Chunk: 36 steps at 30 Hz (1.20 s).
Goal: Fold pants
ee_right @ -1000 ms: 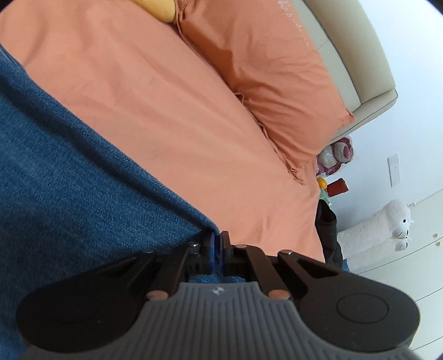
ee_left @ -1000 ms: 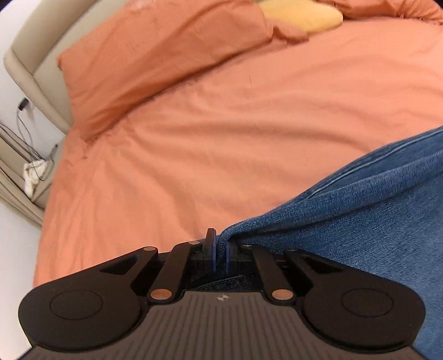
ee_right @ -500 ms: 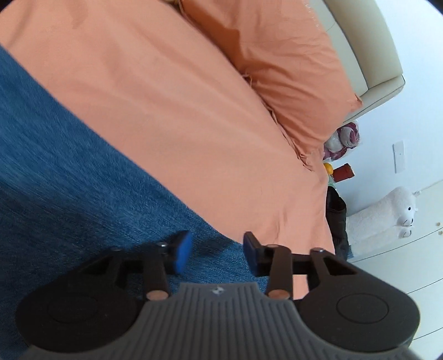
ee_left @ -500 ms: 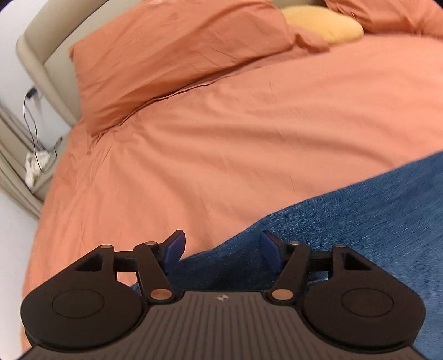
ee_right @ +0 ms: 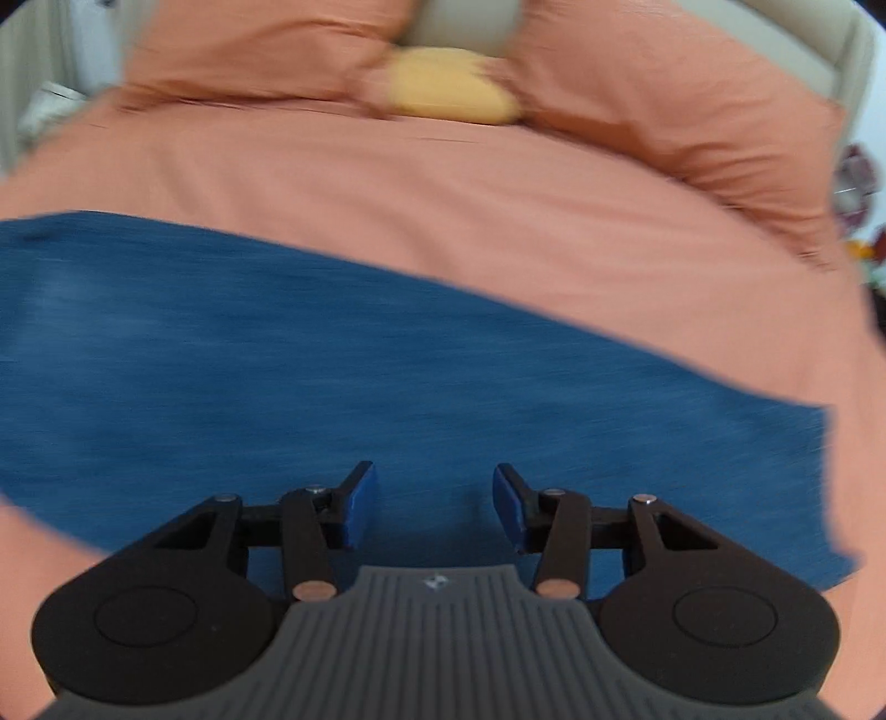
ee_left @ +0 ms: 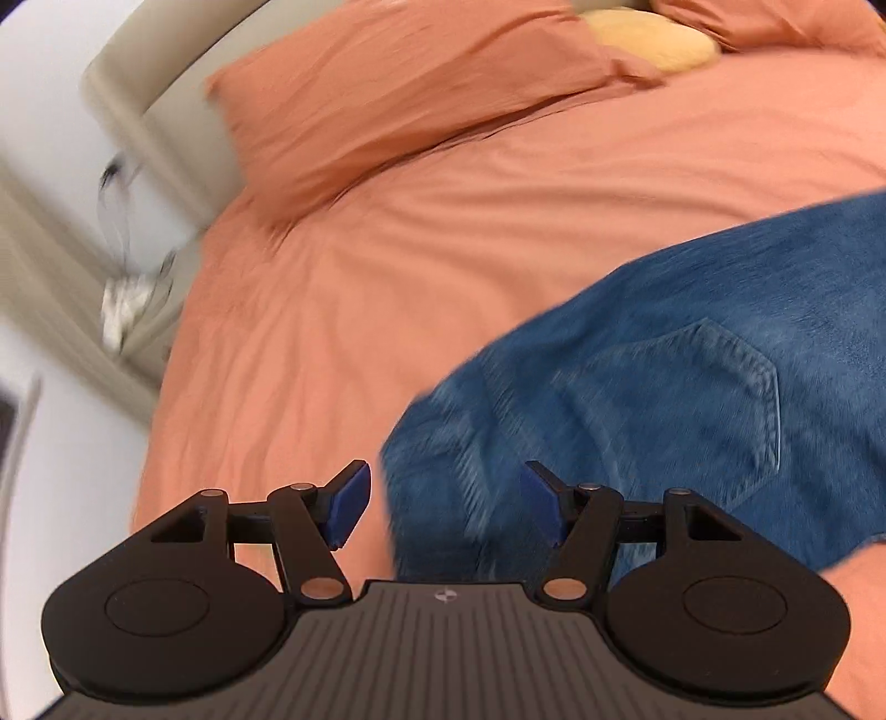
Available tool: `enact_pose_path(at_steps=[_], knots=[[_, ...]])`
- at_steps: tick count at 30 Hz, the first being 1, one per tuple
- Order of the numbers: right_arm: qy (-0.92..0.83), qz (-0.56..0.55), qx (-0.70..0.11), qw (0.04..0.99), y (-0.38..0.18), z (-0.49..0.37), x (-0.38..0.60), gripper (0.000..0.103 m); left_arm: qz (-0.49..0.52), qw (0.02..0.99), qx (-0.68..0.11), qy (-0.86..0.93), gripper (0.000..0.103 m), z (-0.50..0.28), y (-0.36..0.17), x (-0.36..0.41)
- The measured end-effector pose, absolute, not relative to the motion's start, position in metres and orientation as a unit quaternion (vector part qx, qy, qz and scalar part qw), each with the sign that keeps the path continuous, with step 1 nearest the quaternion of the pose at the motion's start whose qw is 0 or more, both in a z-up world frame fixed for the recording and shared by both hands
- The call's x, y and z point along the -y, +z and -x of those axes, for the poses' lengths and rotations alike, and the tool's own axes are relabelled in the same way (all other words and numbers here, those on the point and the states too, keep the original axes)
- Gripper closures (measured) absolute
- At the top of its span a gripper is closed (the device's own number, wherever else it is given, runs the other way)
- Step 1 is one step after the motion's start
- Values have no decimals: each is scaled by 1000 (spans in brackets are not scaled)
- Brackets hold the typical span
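Blue denim pants [ee_left: 664,387] lie flat on the orange bed cover [ee_left: 415,249]. In the left wrist view a back pocket [ee_left: 709,387] faces up. My left gripper [ee_left: 446,509] is open and empty, just above the pants' left edge. In the right wrist view the pants [ee_right: 332,360] stretch across as a wide blue band. My right gripper [ee_right: 434,509] is open and empty, above the cloth near its right end. Both views are motion-blurred.
Orange pillows [ee_left: 398,94] and a yellow cushion [ee_right: 451,91] lie at the head of the bed against a beige headboard [ee_right: 462,22]. A bedside stand with cables [ee_left: 124,266] is at the left. Toys [ee_right: 855,183] sit beyond the bed's right edge.
Both grippers were shut on the denim edge a second ago. They opened, let the pants drop onto the bed, and pulled back and up; the right view swung toward the headboard.
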State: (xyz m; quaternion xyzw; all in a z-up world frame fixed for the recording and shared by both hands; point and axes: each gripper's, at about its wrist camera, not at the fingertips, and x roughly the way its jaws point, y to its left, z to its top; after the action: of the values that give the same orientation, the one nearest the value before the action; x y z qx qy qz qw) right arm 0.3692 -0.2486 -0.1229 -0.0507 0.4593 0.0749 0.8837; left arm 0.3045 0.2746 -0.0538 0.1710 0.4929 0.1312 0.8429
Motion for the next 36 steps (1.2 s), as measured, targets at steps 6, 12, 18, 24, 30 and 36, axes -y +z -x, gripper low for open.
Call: enact_pose_path(at_steps=[6,12,18,24,30,36], knots=[[195,-20,-459,867,-125,-308,142,64,-1,857,-496,143,29,-253,-57,-312],[246,-33,-473,845,-149,-280,62,73,77,855,-494,137,29,-221,-80,-321],[244,6,-443,863,-163,-289,20,73,182,856,-468,123,29,-212,-101,-343],[241,49,-441,863,-168,-302,4,73,302,844,-418,144,24,-214,-130,-372],[246,56,-460,851,-188,-315,5,80,368,830,-383,169,20,-230,-152,-389],[261,48,-470,842,-181,-323,11,94,329,840,-381,204,69,-246,-143,-387]])
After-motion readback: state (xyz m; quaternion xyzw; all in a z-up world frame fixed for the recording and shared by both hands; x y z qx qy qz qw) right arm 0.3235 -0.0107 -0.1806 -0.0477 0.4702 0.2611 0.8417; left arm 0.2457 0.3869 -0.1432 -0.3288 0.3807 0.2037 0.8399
